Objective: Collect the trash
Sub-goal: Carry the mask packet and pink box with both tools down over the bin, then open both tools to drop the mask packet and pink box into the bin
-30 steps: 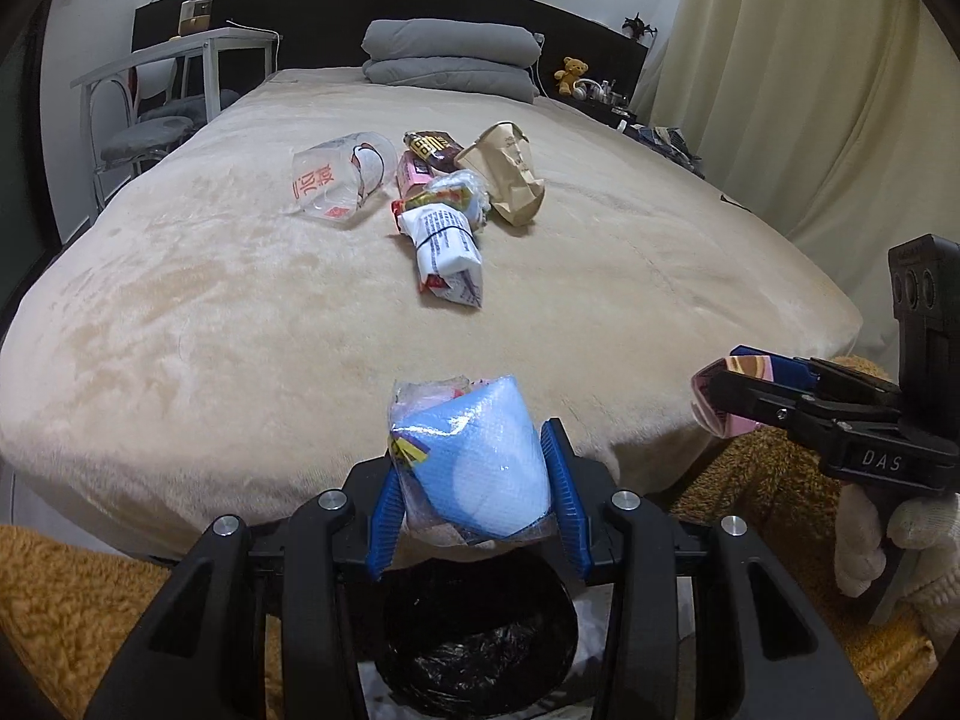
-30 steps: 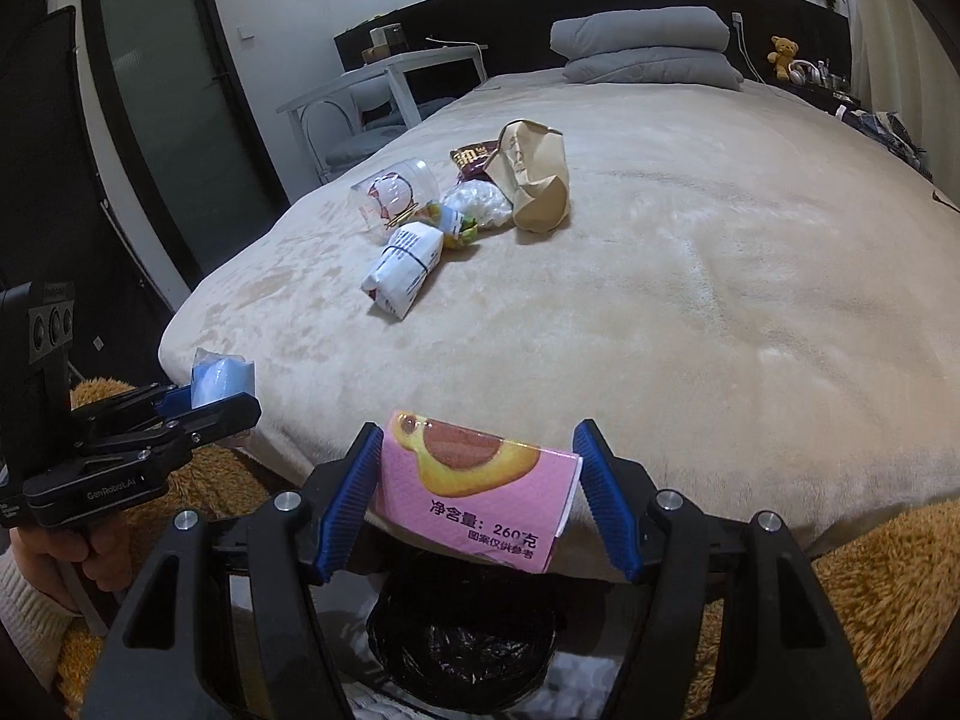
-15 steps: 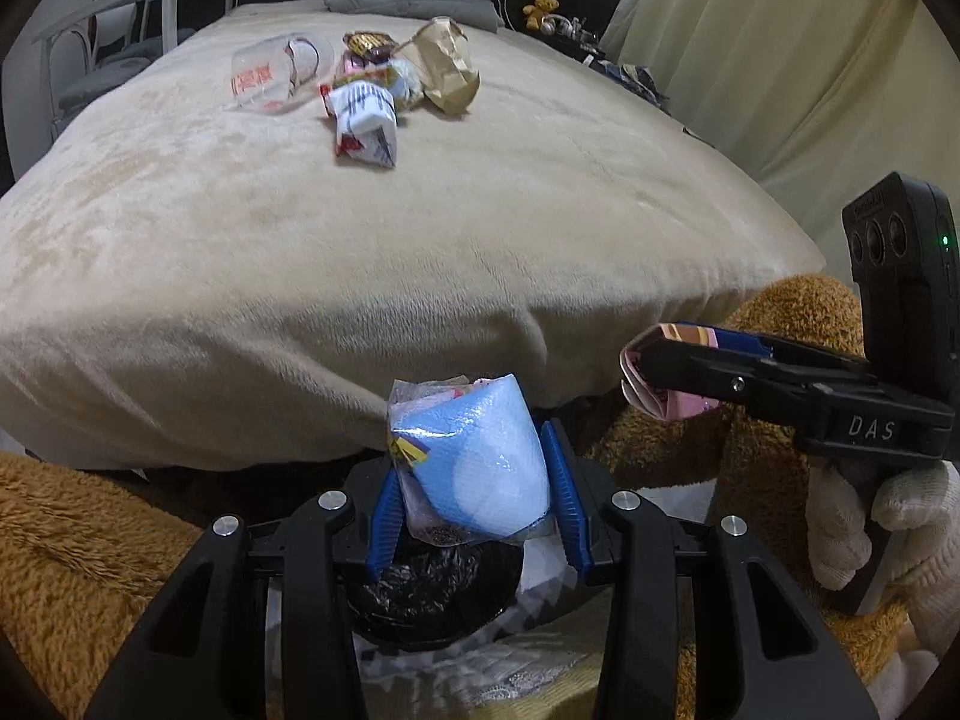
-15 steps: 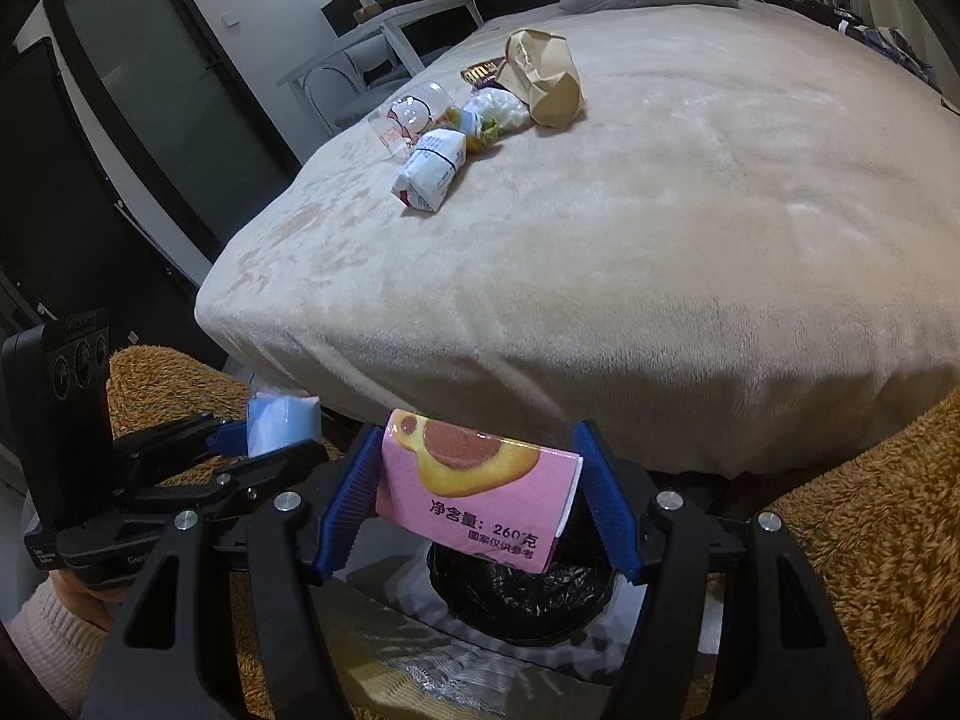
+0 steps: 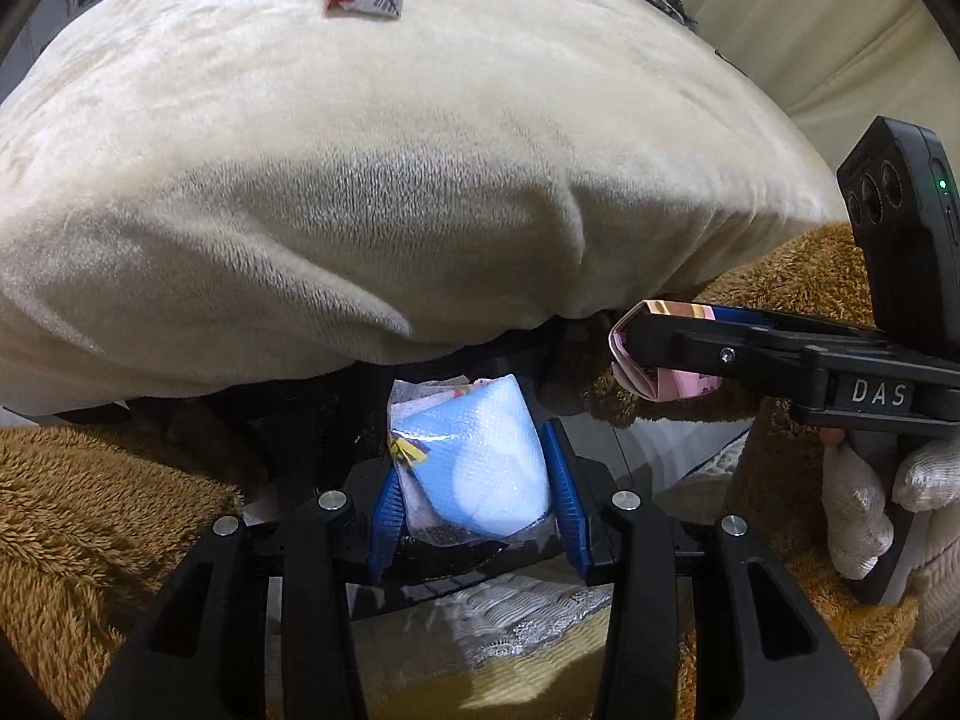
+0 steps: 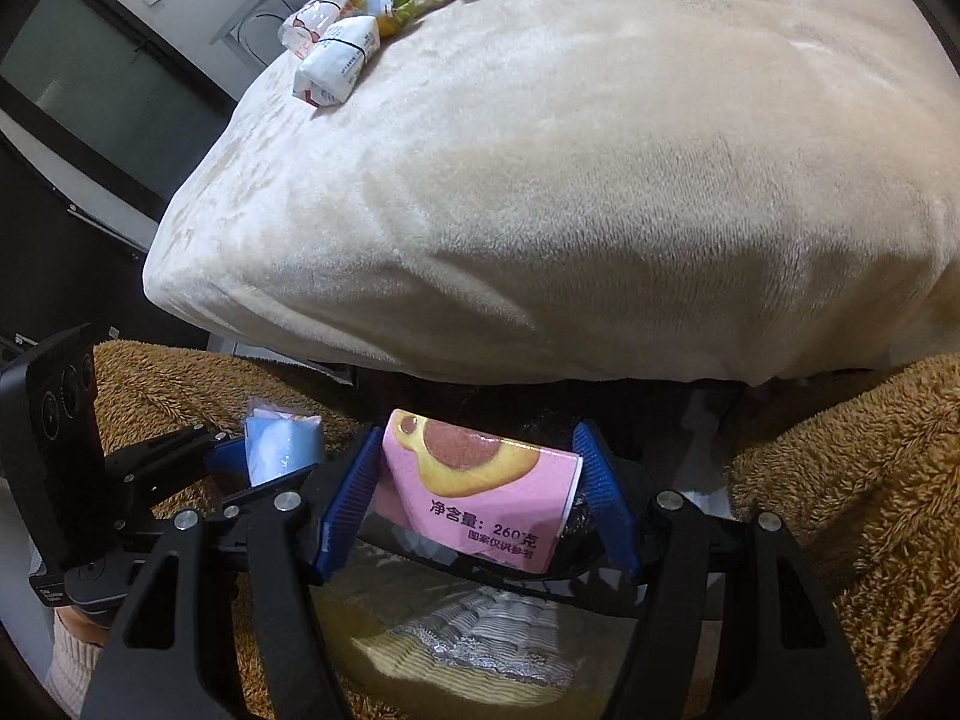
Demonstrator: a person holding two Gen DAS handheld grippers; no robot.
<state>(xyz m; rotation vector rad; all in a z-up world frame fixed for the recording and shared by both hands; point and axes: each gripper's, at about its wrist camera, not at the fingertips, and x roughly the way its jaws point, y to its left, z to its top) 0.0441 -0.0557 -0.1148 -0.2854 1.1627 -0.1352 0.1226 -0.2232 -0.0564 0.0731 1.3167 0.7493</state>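
The left gripper [image 5: 471,489] is clamping a blue-and-white wrapper [image 5: 474,462] and the right gripper [image 6: 477,495] a pink snack box [image 6: 480,489], both fingers' loads hanging over the black-lined bin [image 6: 576,570] for dropping.

Big bed [image 5: 420,180] with a plush beige blanket fills most of the view beyond the fingers. Shaggy brown rug [image 6: 840,480] on the floor either side, cream curtains [image 5: 780,12] far right, dark glass door [image 6: 90,90] far left.

Bed [image 5: 420,180]: overhanging cream edge closes off the space ahead of both grippers; broad bare cover between that edge and the trash pile [image 6: 354,30] at the far side. Brown shaggy rug [image 6: 840,480]: flanks the dark bin opening [image 6: 576,564] below; left gripper [image 5: 474,480] and right gripper [image 6: 474,492] close side by side above it.
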